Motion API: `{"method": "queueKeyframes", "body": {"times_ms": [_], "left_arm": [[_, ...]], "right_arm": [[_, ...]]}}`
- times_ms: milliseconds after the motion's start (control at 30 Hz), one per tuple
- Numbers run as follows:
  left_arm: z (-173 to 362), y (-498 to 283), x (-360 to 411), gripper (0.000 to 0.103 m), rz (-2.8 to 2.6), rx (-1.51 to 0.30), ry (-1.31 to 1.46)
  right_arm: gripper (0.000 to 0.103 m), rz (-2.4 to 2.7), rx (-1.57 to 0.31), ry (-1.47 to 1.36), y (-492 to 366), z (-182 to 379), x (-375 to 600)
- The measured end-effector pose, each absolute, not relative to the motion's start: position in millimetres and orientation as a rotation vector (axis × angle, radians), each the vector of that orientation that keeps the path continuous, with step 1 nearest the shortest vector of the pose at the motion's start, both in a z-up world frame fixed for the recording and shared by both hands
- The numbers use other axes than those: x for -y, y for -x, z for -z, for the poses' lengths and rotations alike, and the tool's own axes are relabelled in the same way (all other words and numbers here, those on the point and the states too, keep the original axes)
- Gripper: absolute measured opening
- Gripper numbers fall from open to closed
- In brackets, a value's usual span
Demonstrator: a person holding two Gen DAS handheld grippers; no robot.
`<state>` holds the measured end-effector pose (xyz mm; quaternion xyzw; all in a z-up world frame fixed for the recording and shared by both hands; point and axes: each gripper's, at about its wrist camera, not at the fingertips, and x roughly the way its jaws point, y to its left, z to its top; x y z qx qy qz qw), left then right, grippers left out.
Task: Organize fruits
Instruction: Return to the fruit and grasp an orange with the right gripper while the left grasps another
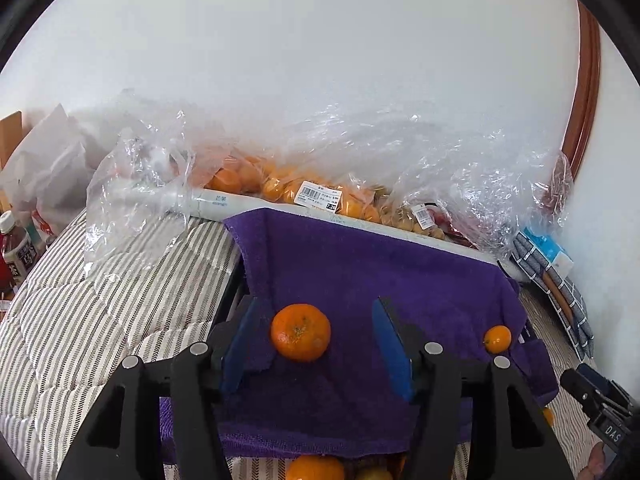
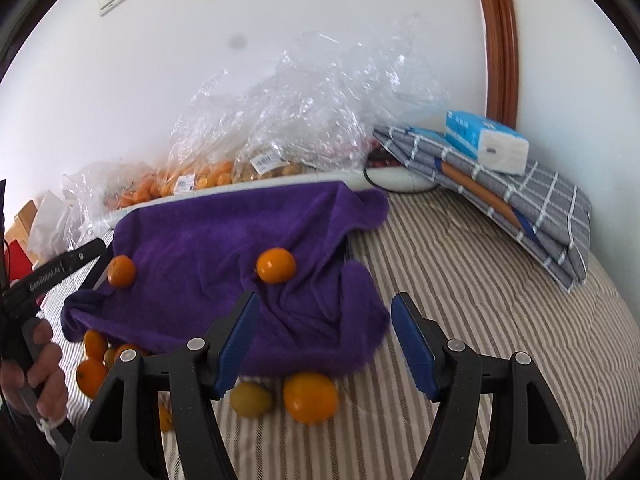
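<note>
**Two oranges on the purple towel, both claws spread**

We see the left gripper (image 1: 316, 340) with its blue pads spread apart over a purple towel (image 1: 360, 272). A large orange (image 1: 301, 332) lies on the towel between the pads, close to the left-hand pad but, as far as we can tell, not pressed by either one. A smaller orange (image 1: 497, 339) sits on the same towel, well off to the right near its edge.

From the right wrist we look past the right gripper (image 2: 324, 344), whose pads also stand apart with nothing between them except the towel's front edge and the striped bedcover (image 2: 460, 264) below. In front of the towel, on the bedcover, an orange fruit (image 2: 311, 397) lies just beside a yellowish fruit (image 2: 251, 399); this part of the view is blurred. More oranges (image 2: 94, 360) cluster at the towel's lower left corner, near the person's hand (image 2: 44, 372) that holds the other gripper.

Behind the towel, against the white wall, we see clear plastic bags (image 1: 288, 184) full of small oranges with price labels, resting beside a white tube (image 1: 224, 204). To the right, a tissue pack (image 2: 486, 144) sits on a folded checked cloth (image 2: 532, 208).
</note>
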<state>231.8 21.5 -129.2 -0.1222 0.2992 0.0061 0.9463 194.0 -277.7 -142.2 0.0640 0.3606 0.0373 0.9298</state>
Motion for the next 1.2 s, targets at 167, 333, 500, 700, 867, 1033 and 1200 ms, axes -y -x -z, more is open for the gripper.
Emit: {"method": "queueKeyframes", "body": {"times_ms": [167,333,500,700,867,1033,1200], "left_arm": [[134,-221,-25,0.057,-0.032,-0.617,0.263],[141,-199,-29,0.058,-0.043,-0.625,0.249],[146,-171,-35,0.06,-0.034,-0.63,0.268],[153,-150,-38,0.061,0.003,-0.659,0.288],[162,-152,-40,0.06,0.08,-0.729,0.343],[174,-167,-36,0.051,0.136,-0.807,0.386],[180,-179,-32,0.041,0.196,-0.846,0.423]], "right_arm": [[0.062,-0.096,-0.794,-0.153,-182,159,288],[0.053,-0.15,-0.844,-0.125,-183,174,274],[0.033,-0.173,-0.892,-0.083,-186,182,263],[0.033,-0.168,-0.851,-0.077,-176,178,265],[0.033,-0.15,-0.846,-0.036,-174,177,260],[0.033,-0.111,-0.861,-0.032,-176,179,262],[0.033,-0.109,-0.864,-0.028,-176,179,261]]}}
